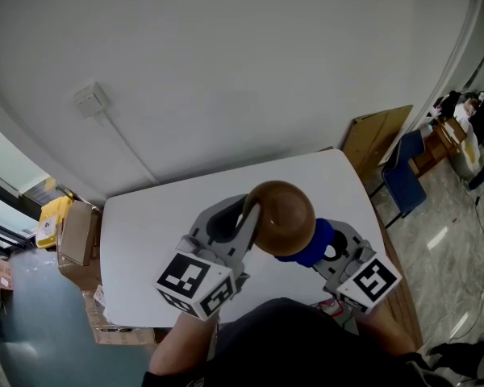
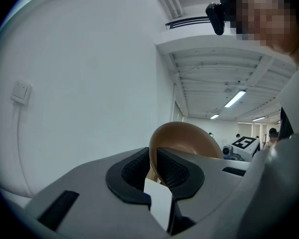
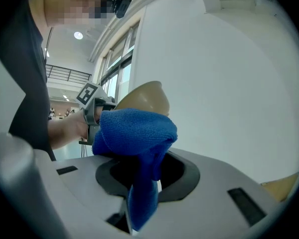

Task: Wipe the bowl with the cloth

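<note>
A brown bowl [image 1: 282,208] hangs above the white table [image 1: 145,232], tilted on its side. My left gripper [image 1: 250,212] is shut on its rim. In the left gripper view the rim [image 2: 187,138] stands edge-on between the two black pads of the left gripper [image 2: 153,168]. My right gripper [image 1: 323,244] is shut on a blue cloth [image 1: 310,244], and the bunched cloth presses against the bowl's right underside. In the right gripper view the cloth [image 3: 134,133] bulges out of the right gripper [image 3: 142,176] and covers part of the bowl [image 3: 144,97]. Where cloth meets bowl is hidden.
A white wall with a switch box [image 1: 90,99] rises behind the table. Cardboard boxes [image 1: 77,232] and a yellow item [image 1: 52,216] sit on the floor to the left. A wooden board [image 1: 375,139] and a blue chair [image 1: 403,180] stand to the right.
</note>
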